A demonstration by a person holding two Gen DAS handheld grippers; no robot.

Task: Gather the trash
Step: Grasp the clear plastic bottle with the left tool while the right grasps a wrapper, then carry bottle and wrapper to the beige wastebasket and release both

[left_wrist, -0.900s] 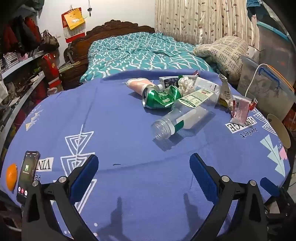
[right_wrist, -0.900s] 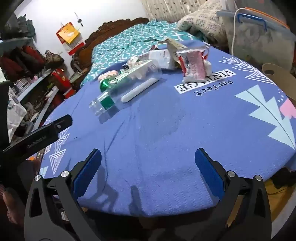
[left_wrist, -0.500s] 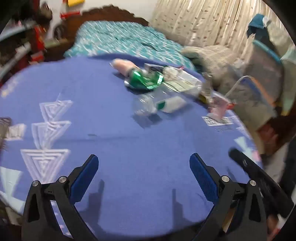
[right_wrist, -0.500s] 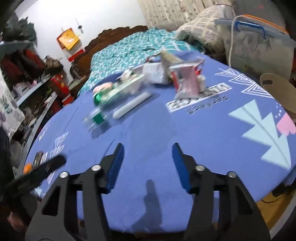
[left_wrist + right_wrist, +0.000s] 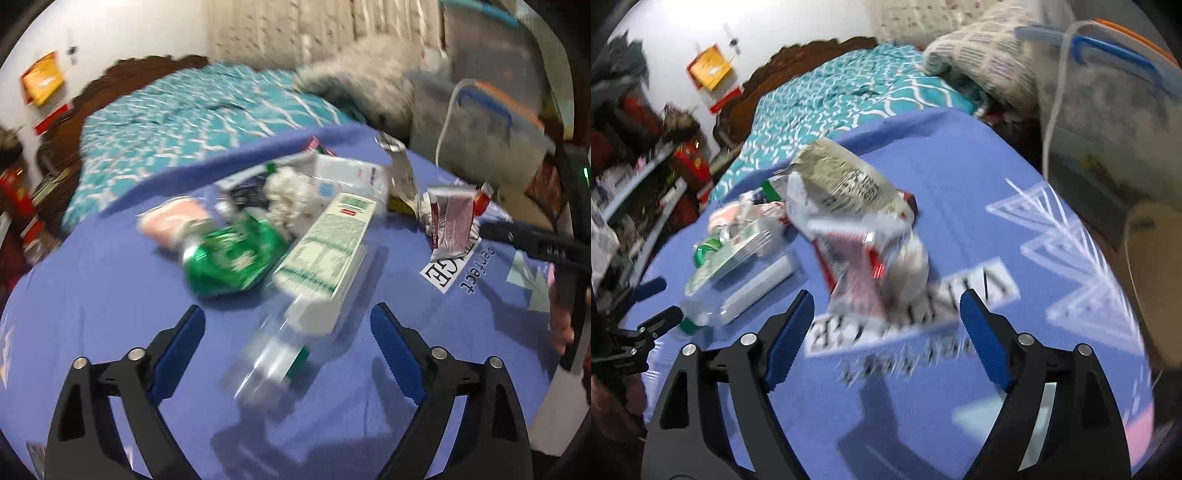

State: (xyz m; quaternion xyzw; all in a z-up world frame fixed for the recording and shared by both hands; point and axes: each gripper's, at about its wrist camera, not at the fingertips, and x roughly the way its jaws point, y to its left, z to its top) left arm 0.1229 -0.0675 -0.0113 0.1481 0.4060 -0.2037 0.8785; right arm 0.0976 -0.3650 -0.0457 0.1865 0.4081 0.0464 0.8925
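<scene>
Left wrist: the left gripper (image 5: 287, 332) has closed in on the trash, jaws wide and empty, the clear plastic bottle (image 5: 295, 310) lying between them on the blue tablecloth (image 5: 92, 295); green can (image 5: 232, 258) ahead-left, bed (image 5: 192, 107) beyond.

Right wrist: the right gripper (image 5: 886, 321) has reopened wide, red-and-silver wrapper (image 5: 860, 266) just ahead.

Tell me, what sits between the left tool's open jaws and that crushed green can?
Only bare blue tablecloth, seen in the left wrist view; the green can lies just beyond, nothing gripped.
</scene>
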